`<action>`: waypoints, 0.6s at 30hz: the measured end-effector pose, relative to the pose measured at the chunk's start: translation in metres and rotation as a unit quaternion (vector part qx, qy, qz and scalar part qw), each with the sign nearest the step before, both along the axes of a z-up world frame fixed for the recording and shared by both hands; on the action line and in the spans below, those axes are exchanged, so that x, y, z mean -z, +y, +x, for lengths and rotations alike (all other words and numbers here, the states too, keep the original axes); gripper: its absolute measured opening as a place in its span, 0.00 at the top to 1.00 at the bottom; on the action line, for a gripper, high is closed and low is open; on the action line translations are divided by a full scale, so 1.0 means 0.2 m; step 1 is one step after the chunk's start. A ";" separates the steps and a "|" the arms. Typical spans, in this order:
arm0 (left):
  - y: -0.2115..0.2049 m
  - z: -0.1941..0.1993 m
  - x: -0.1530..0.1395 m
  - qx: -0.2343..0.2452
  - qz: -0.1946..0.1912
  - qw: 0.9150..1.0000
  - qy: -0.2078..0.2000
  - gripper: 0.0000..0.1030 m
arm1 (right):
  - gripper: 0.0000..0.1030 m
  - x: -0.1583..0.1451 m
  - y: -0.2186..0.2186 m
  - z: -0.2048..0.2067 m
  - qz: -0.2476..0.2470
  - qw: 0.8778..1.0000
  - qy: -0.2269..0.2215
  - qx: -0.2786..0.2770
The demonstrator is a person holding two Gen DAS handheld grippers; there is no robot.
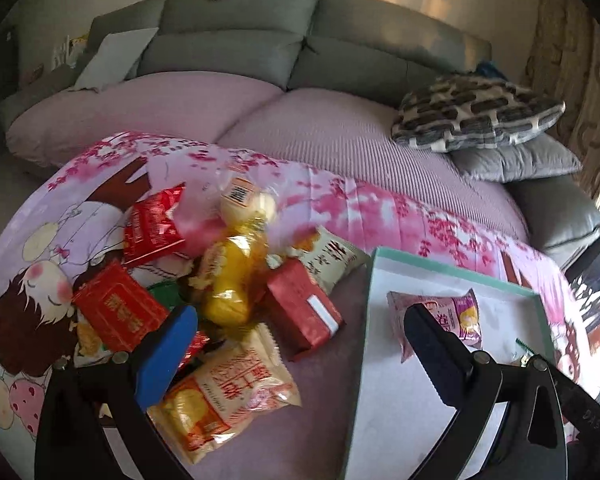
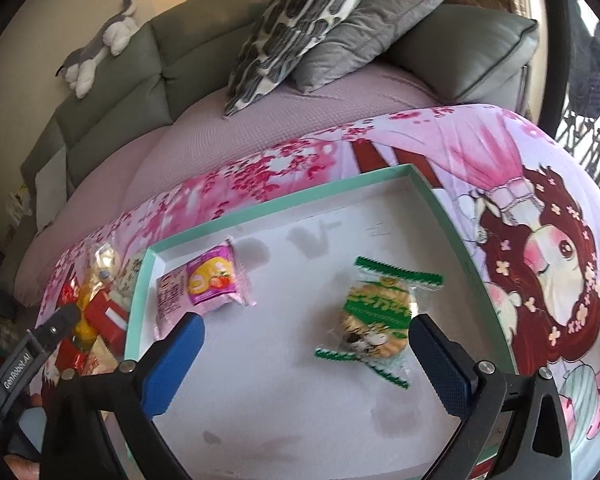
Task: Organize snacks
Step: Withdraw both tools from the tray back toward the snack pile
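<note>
Two wrapped snacks lie inside the shallow tray (image 2: 236, 216), a white-floored box with a mint-green rim that serves as the reference here: a pink packet (image 2: 204, 284) near the tray's far left corner and a green-and-clear biscuit packet (image 2: 376, 316) towards its middle, the two well apart. The right gripper (image 2: 306, 360) hovers over the tray floor with its blue-padded fingers (image 2: 176, 364) spread wide; the biscuit packet sits between them, nearer the right-hand finger, and neither pad presses on it. Outside the tray's left wall, on the mauve cloth, rests the unsorted snack pile (image 1: 220, 280) (red packets, a yellow one, a clear bag, and a cream packet (image 1: 228, 396) nearest the camera). The left gripper (image 1: 300, 340) hangs over the strip between pile and tray, fingers likewise fully apart and holding nothing: its left pad (image 1: 168, 356) overlaps the pile's near edge, while its right finger stands in front of the pink packet inside the tray. Beyond the tray's far rim runs a cartoon-printed pink blanket (image 2: 480, 148), then a grey sofa (image 1: 240, 44) carrying a patterned cushion (image 1: 476, 116) and, on its backrest, a grey-and-white plush toy (image 2: 100, 48).
</note>
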State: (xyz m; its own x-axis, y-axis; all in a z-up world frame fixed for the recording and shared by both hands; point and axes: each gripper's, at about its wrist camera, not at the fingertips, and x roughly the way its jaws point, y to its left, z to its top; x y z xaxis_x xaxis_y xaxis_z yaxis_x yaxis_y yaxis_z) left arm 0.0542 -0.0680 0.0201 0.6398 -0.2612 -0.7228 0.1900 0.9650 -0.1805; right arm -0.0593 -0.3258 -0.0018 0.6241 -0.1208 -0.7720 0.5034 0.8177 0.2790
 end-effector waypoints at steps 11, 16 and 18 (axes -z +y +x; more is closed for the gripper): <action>0.39 -0.01 -0.07 -0.069 -0.035 0.997 -0.002 0.00 | 0.00 -0.04 0.22 0.08 0.001 0.997 -0.023 -0.068; 0.55 -0.01 -0.09 -0.090 -0.051 0.995 0.010 0.00 | 0.00 -0.02 0.34 0.14 -0.014 0.996 -0.019 -0.091; 0.59 -0.01 -0.10 -0.093 -0.049 0.994 0.013 0.00 | 0.00 -0.02 0.36 0.15 -0.015 0.995 -0.019 -0.096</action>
